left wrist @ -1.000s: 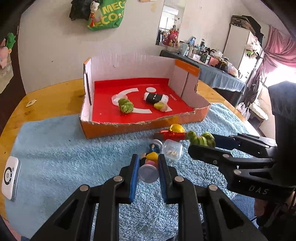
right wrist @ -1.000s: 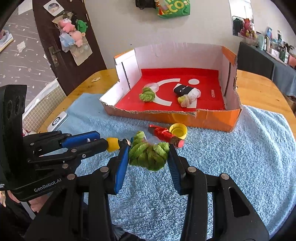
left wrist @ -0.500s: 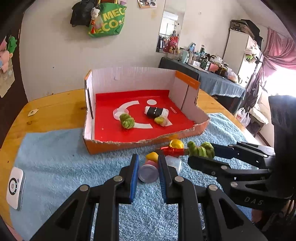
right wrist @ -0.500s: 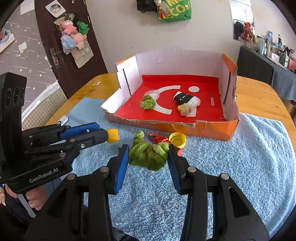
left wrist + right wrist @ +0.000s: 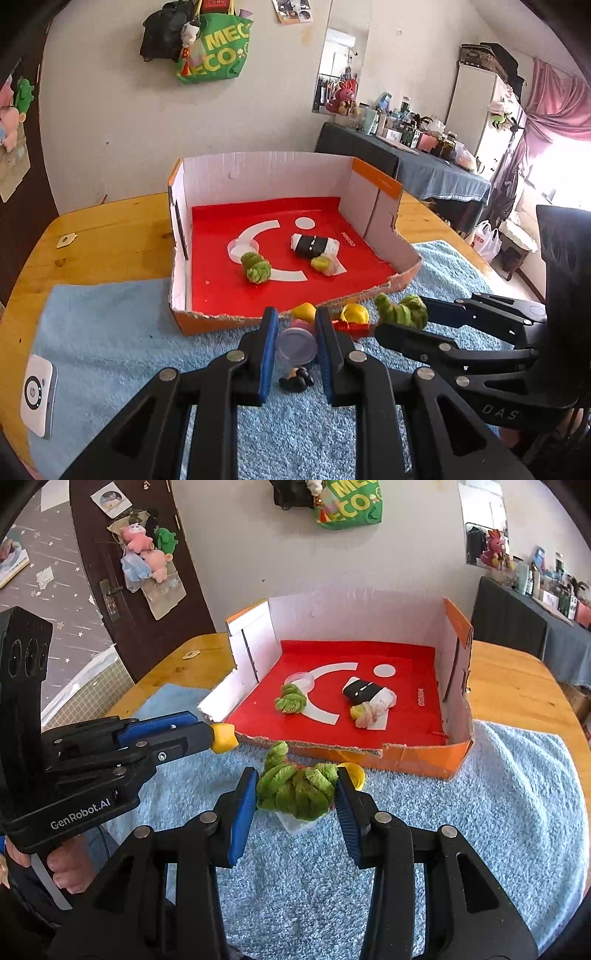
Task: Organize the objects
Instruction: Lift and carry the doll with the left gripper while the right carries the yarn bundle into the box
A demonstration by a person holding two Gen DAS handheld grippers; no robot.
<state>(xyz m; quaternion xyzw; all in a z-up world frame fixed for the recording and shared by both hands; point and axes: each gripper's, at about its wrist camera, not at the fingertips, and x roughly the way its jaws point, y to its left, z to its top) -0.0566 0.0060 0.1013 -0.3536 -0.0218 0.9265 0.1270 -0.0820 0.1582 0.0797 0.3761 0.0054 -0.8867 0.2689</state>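
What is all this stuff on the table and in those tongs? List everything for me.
Shallow cardboard box: one, orange outside, red floor; back of the table.
Green yarn bundles: two; one in the box, one clamped in the right tongs.
Black-banded white roll: one; in the box.
Yellow-pink fluffy bundle: one; in the box beside the roll.
Small toy with a yellow tip and a pale round cap: one; clamped in the left tongs.
Yellow bottle cap: one; on the towel before the box.
Light blue towel: one; over the wooden table.
White gadget: one; towel's left edge.
Tongs: left, right; black, blue pads.
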